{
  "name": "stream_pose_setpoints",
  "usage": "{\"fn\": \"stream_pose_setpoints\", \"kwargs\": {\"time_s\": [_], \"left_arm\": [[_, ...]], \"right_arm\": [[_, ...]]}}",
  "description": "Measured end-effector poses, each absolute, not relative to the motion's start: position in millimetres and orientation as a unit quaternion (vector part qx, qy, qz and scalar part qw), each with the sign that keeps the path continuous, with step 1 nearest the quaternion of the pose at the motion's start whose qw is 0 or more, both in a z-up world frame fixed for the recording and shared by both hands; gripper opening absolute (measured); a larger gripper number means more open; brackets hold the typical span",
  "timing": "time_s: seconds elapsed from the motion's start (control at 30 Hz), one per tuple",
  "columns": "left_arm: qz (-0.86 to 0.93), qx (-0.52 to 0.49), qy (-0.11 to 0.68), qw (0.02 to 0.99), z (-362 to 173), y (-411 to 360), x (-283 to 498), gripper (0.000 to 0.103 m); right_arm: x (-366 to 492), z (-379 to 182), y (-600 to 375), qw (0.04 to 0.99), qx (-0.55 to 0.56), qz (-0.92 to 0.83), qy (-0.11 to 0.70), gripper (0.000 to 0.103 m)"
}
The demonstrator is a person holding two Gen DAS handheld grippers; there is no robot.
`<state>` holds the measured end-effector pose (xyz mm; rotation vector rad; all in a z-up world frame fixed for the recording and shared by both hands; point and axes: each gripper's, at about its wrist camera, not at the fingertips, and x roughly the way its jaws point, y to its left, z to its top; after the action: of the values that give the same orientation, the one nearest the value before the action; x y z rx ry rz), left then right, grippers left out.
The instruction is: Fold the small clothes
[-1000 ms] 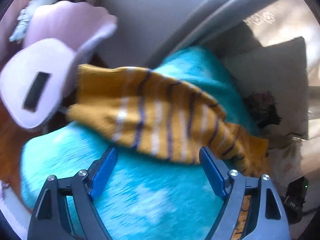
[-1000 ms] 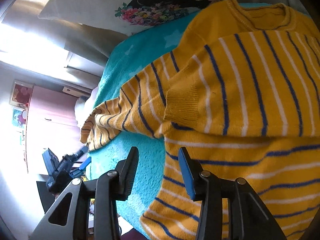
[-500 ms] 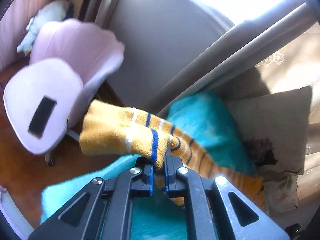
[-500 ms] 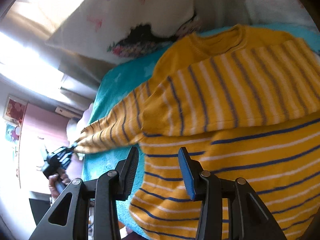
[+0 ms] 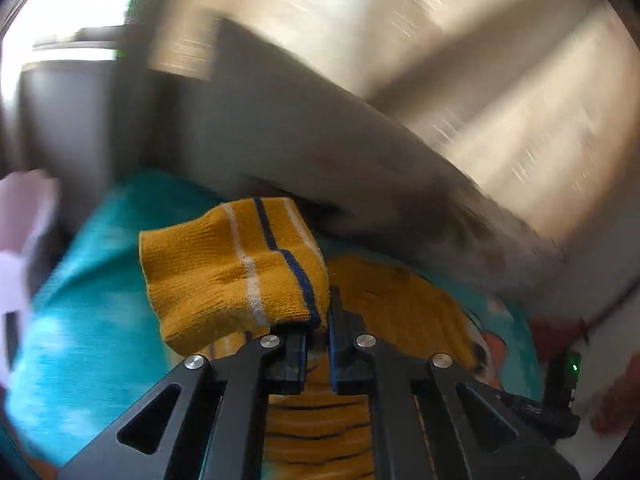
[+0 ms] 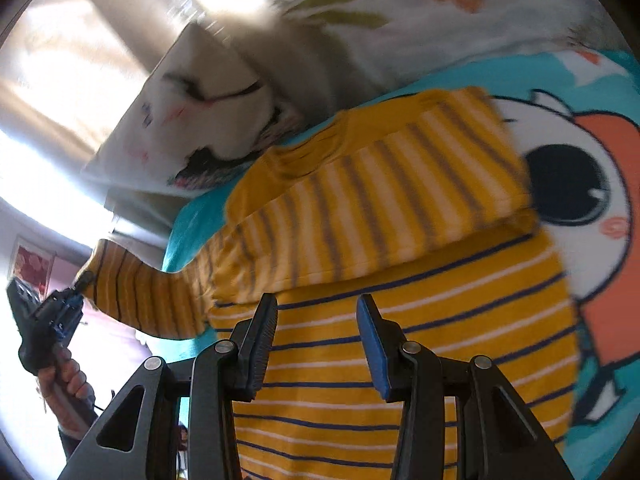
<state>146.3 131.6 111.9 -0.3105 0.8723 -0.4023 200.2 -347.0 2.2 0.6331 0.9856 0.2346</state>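
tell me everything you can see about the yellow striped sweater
The sweater is a small mustard-yellow knit with thin navy and white stripes and a plain ribbed neckline. Its body lies flat on the turquoise cartoon blanket, one sleeve already folded across the chest. The other sleeve is lifted off the bed and stretched sideways, its ribbed cuff pinched in the shut left gripper. The right gripper hovers open above the hem side, not touching it.

Mustard sweater (image 6: 400, 280) with navy and white stripes, turquoise cartoon-print blanket (image 6: 580, 184), apparently floral white pillow (image 6: 400, 12)
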Motion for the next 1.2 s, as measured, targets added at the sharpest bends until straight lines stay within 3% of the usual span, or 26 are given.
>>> {"fn": "stream_pose_setpoints", "kwargs": {"time_s": [0.17, 0.33, 0.4, 0.47, 0.67, 0.8, 0.97, 1.0, 1.03, 1.2], "left_arm": [[-0.266, -0.128, 0.468, 0.833, 64.8, -13.7, 162.1, 0.007], [-0.282, -0.069, 0.527, 0.799, 1.0, -104.9, 161.1, 0.012], [-0.288, -0.069, 0.548, 0.782, -12.6, -114.0, 156.3, 0.029], [-0.302, -0.089, 0.544, 0.778, -8.2, -106.5, 143.2, 0.044], [-0.279, -0.139, 0.521, 0.795, 27.1, -47.3, 99.7, 0.068], [-0.188, -0.133, 0.511, 0.828, 34.5, 2.9, 68.8, 0.07], [-0.07, -0.157, 0.519, 0.837, 22.9, 70.6, 33.0, 0.07], [-0.054, -0.166, 0.521, 0.835, 21.7, 82.2, 27.6, 0.07], [-0.036, -0.177, 0.52, 0.835, 20.1, 94.2, 21.4, 0.07], [0.019, -0.198, 0.517, 0.832, 12.3, 140.7, 2.8, 0.07]], "right_arm": [[175.0, -10.7, -397.6, 0.823, 0.316, 0.088, 0.464, 0.045], [143.7, -18.5, -436.4, 0.819, 0.318, 0.06, 0.475, 0.045], [136.1, -23.9, -451.7, 0.815, 0.321, 0.052, 0.479, 0.045], [130.2, -27.4, -468.2, 0.814, 0.322, 0.046, 0.481, 0.05], [146.9, -20.6, -456.1, 0.828, 0.281, 0.092, 0.476, 0.059], [185.2, -11.6, -407.6, 0.836, 0.231, 0.166, 0.469, 0.073], [222.6, -25.9, -353.4, 0.848, 0.137, 0.166, 0.484, 0.074], [228.3, -32.3, -348.3, 0.847, 0.122, 0.154, 0.493, 0.063], [231.6, -35.8, -347.0, 0.847, 0.117, 0.145, 0.498, 0.044], [222.3, -42.8, -378.8, 0.84, 0.166, 0.107, 0.506, 0.041]]}}
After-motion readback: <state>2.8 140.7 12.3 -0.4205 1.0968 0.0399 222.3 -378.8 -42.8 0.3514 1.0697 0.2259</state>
